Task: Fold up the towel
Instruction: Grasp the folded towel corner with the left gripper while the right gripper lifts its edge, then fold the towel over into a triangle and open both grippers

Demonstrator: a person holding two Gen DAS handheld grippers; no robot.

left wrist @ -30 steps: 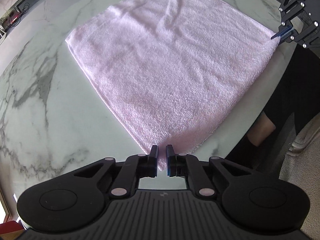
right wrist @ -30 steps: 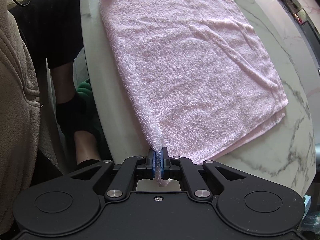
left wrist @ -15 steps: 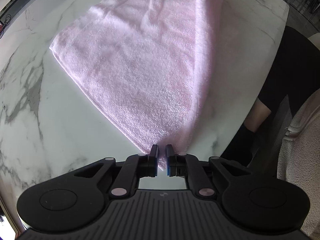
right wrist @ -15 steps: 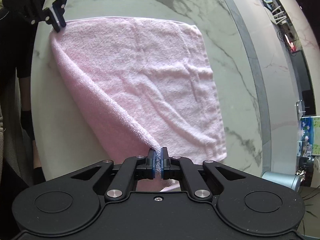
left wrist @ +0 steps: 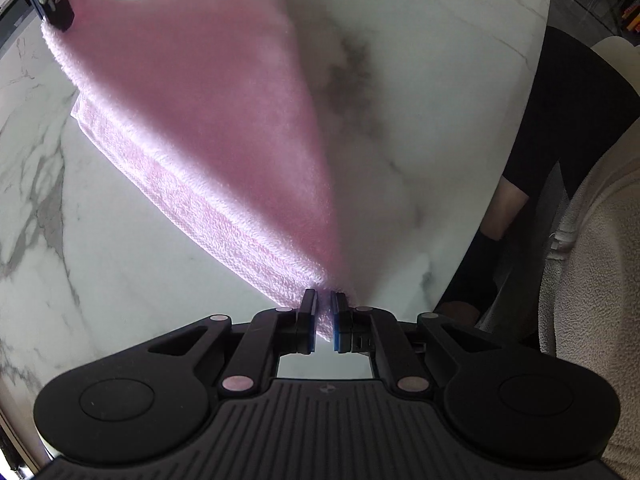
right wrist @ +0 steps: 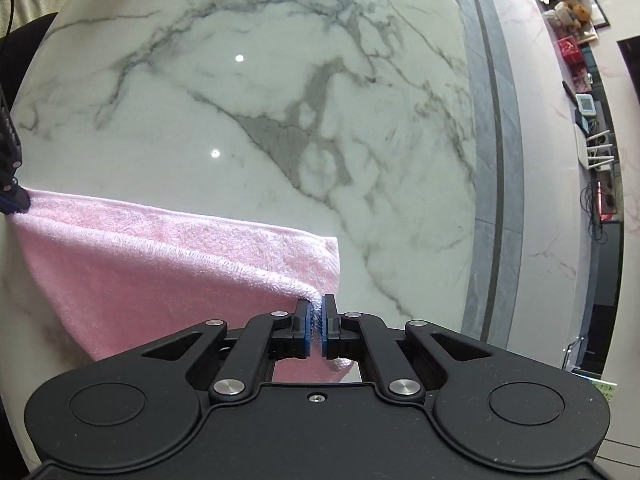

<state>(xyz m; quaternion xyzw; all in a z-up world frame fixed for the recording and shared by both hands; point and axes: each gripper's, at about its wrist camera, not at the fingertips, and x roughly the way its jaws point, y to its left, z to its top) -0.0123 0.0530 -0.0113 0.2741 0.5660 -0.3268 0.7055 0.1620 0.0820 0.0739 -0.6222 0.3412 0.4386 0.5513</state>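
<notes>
Two tools, left (left wrist: 323, 300) and right (right wrist: 318, 305), each pinch a corner of fluffy pink towel (left wrist: 192, 92).

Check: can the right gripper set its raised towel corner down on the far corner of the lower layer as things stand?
Probably yes. The right gripper is shut on the pink towel, its corner just above the lower layer's free corner. Only bare marble table lies beyond, and the left gripper pins the other end.

A white, grey-veined marble counter (right wrist: 280, 100) is seen in both views. On it a pink towel (left wrist: 208, 208) is laid, its lower layer resting flat near the counter's edge.
</notes>
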